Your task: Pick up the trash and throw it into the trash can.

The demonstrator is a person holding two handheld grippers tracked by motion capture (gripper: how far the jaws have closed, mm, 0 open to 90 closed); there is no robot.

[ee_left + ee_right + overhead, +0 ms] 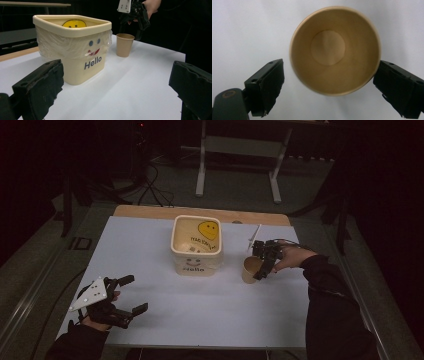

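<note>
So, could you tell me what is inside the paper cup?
Nothing: the right gripper view looks straight down into the paper cup, showing its bare brown bottom and inner wall. The table surface directly beneath it is covered by the cup.

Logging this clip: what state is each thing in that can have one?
Paper cup: upright, empty, ungripped.
Cream bin: upright, lidless, lined with clear plastic.
Right gripper: open, jaws either side of the cup.
Left gripper: open, holding nothing.
</note>
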